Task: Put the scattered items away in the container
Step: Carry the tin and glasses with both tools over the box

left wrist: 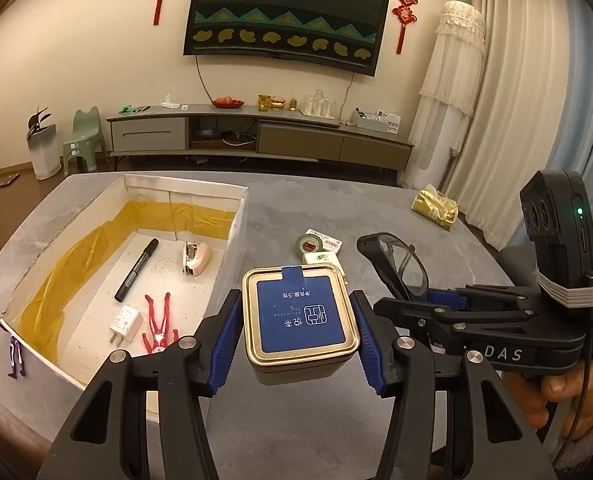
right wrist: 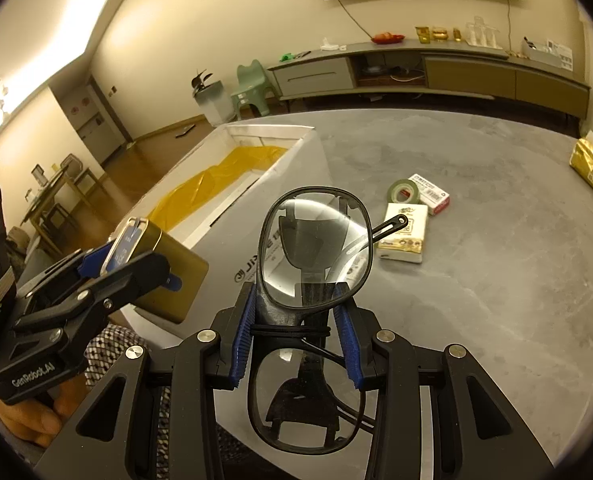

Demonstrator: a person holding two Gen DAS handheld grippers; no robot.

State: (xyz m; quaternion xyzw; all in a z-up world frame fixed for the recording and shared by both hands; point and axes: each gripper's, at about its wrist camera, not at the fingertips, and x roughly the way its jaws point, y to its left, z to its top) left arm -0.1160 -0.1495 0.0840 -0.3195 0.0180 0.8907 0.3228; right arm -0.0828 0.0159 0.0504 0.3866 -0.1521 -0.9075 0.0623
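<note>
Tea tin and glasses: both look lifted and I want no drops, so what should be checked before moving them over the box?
1. Left gripper clamps the tea tin on both sides: ok.
2. Right gripper holds the glasses at the bridge: ok.
3. Cardboard box open: ok.
4. Free floor beside the marker and charger: ok.
5. Tin lid sealed: cannot tell.
</note>
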